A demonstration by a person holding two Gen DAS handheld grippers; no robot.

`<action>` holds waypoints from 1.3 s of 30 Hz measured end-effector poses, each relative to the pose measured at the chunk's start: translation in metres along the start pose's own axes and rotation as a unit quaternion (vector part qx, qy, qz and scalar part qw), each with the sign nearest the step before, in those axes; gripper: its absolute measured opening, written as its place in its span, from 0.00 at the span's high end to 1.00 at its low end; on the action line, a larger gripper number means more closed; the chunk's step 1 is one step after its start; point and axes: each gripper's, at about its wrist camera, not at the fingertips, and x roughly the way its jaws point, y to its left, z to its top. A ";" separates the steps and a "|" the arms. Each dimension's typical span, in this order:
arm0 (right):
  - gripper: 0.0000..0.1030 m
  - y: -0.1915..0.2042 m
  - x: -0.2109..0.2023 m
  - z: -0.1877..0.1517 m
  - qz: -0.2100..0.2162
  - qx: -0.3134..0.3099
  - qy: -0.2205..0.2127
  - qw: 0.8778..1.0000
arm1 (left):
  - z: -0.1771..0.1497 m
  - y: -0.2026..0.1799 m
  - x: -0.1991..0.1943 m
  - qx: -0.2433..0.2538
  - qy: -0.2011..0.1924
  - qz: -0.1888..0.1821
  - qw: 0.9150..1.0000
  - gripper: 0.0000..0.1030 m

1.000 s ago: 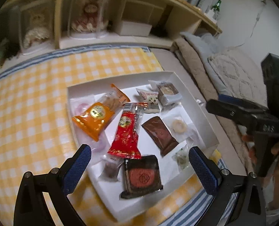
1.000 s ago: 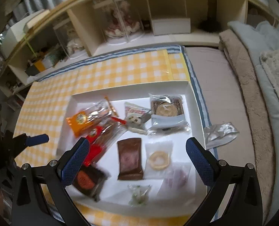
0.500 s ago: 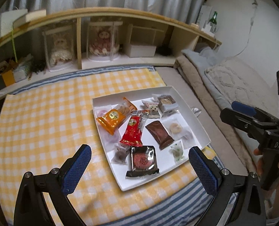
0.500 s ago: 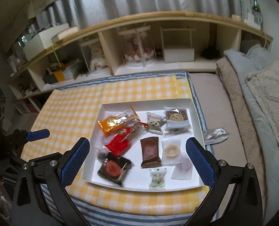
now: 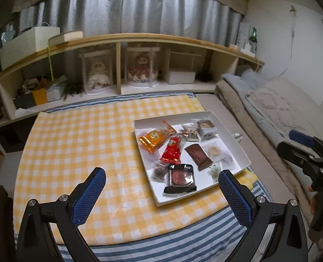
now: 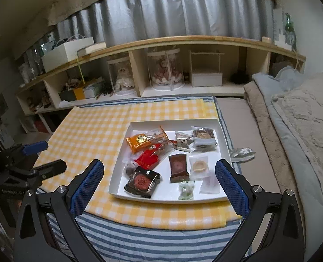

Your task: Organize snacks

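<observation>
1. The snacks are lying gathered in a shallow white cardboard tray (image 6: 223, 135), which is sitting on the yellow-and-white checked cloth (image 5: 78, 144) towards its right side; the raised rim is keeping the loose packets together.
2. The left gripper (image 5: 161, 194) is hovering above the near edge of the cloth with its jaws spread wide and nothing between them.
3. The right gripper (image 6: 159, 183) is hanging in front of the tray, jaws likewise wide and empty, apparently not engaging any packet.
4. The black wrapper with a red round emblem (image 6: 142, 181) is lying nearest the front rim, beside the brown foil packet (image 6: 178, 167).
5. A crumpled silver wrapper (image 6: 241, 152) is lying outside the tray, just beside its right wall.
6. Left of the tray the cloth is offering broad open room; the beige blanket (image 6: 270, 135) is crowding the right.
</observation>
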 end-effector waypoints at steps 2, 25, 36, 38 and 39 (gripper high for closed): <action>0.00 0.004 -0.004 -0.007 -0.008 -0.007 -0.005 1.000 | -0.011 -0.001 -0.009 0.005 -0.008 0.009 1.000 0.00; 0.00 0.020 -0.013 -0.056 -0.066 -0.016 -0.026 0.997 | -0.074 0.008 -0.026 -0.004 -0.047 0.039 0.998 0.00; 0.00 0.015 -0.015 -0.059 -0.071 0.000 -0.030 0.997 | -0.077 0.007 -0.022 -0.005 -0.046 0.039 0.998 0.00; 0.00 0.014 -0.015 -0.059 -0.070 0.001 -0.031 0.997 | -0.077 0.006 -0.024 -0.009 -0.047 0.038 0.998 0.00; 0.00 0.014 -0.015 -0.059 -0.070 0.002 -0.031 0.997 | -0.077 0.006 -0.025 -0.010 -0.048 0.038 0.998 0.00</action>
